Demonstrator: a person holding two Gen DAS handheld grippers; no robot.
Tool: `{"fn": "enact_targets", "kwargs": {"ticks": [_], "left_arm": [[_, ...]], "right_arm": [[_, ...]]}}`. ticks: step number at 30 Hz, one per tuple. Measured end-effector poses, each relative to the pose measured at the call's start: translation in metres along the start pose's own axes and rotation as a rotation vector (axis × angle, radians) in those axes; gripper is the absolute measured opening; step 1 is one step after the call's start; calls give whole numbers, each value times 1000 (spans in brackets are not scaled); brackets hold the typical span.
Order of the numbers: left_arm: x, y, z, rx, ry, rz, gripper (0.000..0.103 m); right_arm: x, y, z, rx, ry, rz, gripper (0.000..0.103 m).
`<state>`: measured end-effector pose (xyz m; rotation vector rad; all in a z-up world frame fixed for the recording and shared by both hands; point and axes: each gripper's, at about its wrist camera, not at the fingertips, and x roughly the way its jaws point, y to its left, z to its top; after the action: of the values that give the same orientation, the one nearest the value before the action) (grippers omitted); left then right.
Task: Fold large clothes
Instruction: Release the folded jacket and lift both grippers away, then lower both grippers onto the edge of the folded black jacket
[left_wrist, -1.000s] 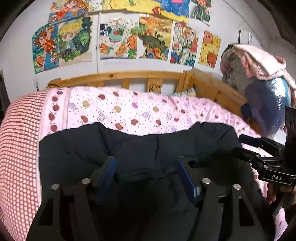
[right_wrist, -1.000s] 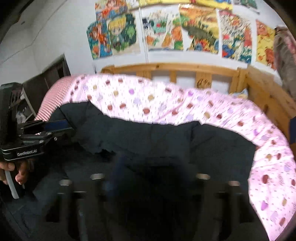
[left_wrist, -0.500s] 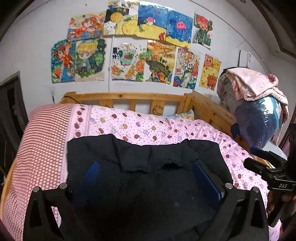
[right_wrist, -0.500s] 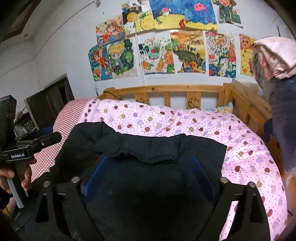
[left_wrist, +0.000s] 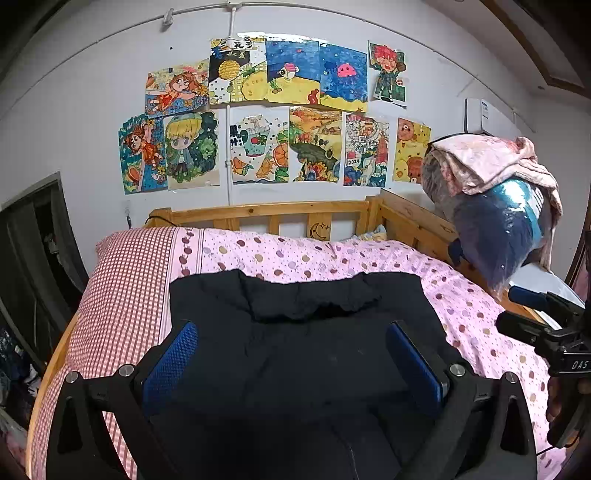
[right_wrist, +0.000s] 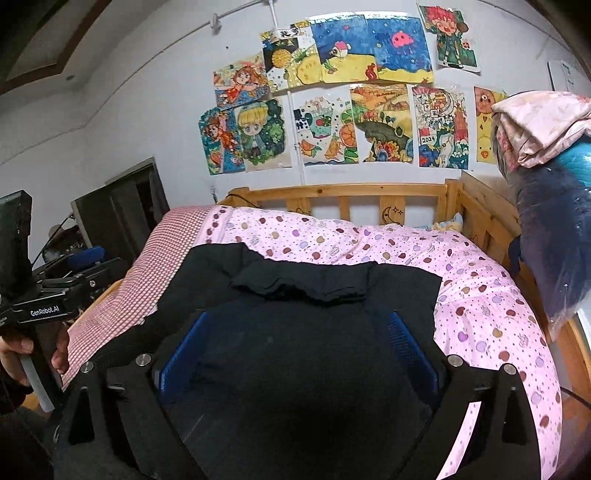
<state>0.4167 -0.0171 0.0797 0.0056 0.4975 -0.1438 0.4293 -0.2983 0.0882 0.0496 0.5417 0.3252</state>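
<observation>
The black garment (left_wrist: 295, 343) lies spread on the bed, over the pink dotted quilt (left_wrist: 369, 258), its far edge turned over into a rumpled band (right_wrist: 299, 284) across the middle; a red checked pillow (left_wrist: 125, 280) sits at its left side. The left tool (left_wrist: 291, 354) hangs above the cloth with its blue pads wide apart and nothing between them; the right tool (right_wrist: 295, 347) is likewise released, gripping nothing, its pads spread over the dark fabric. The risk from here looks to be an uneven fold; the rumpled far band could bunch further if one tool pinches only the top layer, and the soft quilt may drag along; the stuffed blue bag (right_wrist: 554, 229) on the wooden rail (right_wrist: 487, 218) at right crowds that side.
</observation>
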Motion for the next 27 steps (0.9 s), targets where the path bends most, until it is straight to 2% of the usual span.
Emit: {"fn": "enact_targets", "kwargs": {"ticks": [13,27], "left_arm": [[-57,-4,-40,46,22,7,103],[-101,0,-92,38,23,-7,103]], "right_arm": [[-76,22,-34,-29,-12,10,94],[-131,48,-86,-104,-22,-4,94]]}}
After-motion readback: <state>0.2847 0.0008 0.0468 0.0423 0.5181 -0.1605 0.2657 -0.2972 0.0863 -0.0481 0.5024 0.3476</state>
